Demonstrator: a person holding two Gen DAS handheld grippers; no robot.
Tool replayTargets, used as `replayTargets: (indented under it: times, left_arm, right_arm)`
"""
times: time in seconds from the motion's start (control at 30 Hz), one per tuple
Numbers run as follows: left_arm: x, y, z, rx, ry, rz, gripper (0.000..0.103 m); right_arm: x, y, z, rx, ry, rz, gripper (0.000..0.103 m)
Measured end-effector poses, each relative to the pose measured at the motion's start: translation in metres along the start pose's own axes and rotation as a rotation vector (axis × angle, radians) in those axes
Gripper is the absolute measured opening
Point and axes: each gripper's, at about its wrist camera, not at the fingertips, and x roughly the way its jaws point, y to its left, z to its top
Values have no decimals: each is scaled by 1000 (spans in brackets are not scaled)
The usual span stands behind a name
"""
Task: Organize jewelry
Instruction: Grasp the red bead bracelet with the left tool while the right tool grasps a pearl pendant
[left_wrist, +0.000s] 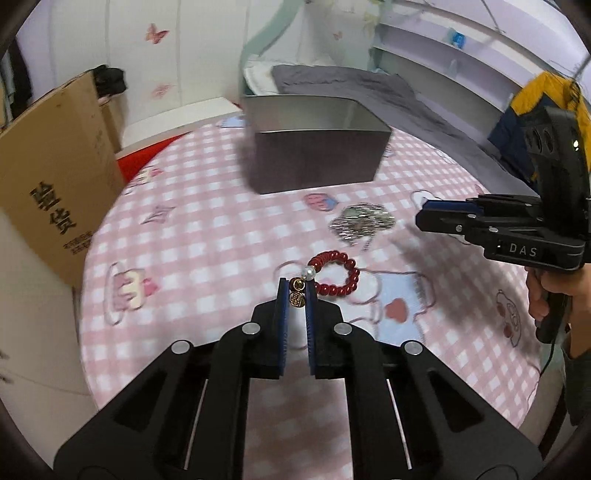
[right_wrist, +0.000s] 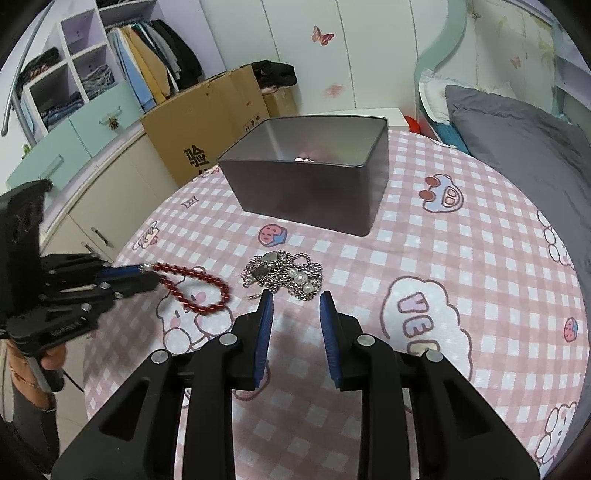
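Observation:
A red bead bracelet with a pearl and gold charms hangs from my left gripper, which is shut on the charm end. In the right wrist view the bracelet trails from the left gripper low over the cloth; I cannot tell whether its far end touches. A tangled pile of silver chains with pearls lies just beyond my right gripper, which is open with nothing between its pads. The grey metal tin stands open behind, with a small pink item inside.
The pink checked cloth covers a round table. A cardboard box and low cabinets stand off the left edge. A bed with grey bedding lies to the right. The chain pile and tin also show in the left wrist view.

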Motion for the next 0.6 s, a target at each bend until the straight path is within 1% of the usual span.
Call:
replayTargets:
  times: [0.07, 0.13, 0.17, 0.23, 0.27, 0.33, 0.43, 0.47, 0.5, 0.53, 0.6]
  left_arm:
    - [-5, 9, -3, -23, -7, 12, 8]
    - [-5, 13, -5, -33, -6, 16, 8]
    - [-5, 15, -5, -38, -6, 20, 8]
    - [-4, 16, -5, -40, -6, 19, 8]
    - [-4, 16, -5, -41, -7, 15, 8]
    - [-3, 16, -4, -40, -10, 8, 8]
    - [-1, 15, -1, -38, -14, -8, 8]
    - [0, 15, 0, -38, -15, -14, 8]
    - [0, 14, 1, -38, -16, -17, 8]
    - [1, 13, 3, -38, -17, -19, 8]
    - [1, 13, 4, -38, -21, -28, 8]
  right_arm:
    - [4, 4, 2, -13, 6, -3, 24]
    - [11, 8, 5, -27, 13, -9, 29]
    - [14, 9, 7, -39, 13, -23, 30]
    - [22, 11, 12, -84, 20, -88, 31]
    - [26, 9, 13, -88, 27, -97, 31]
    - [32, 4, 17, -76, 40, -81, 31]
    - [40, 4, 18, -89, 70, -31, 31]
    - [42, 6, 17, -104, 85, -29, 28]
    - [43, 7, 16, -119, 88, -38, 16]
    - [41, 8, 16, -122, 76, -44, 8]
    - [33, 6, 16, -103, 55, -18, 8]
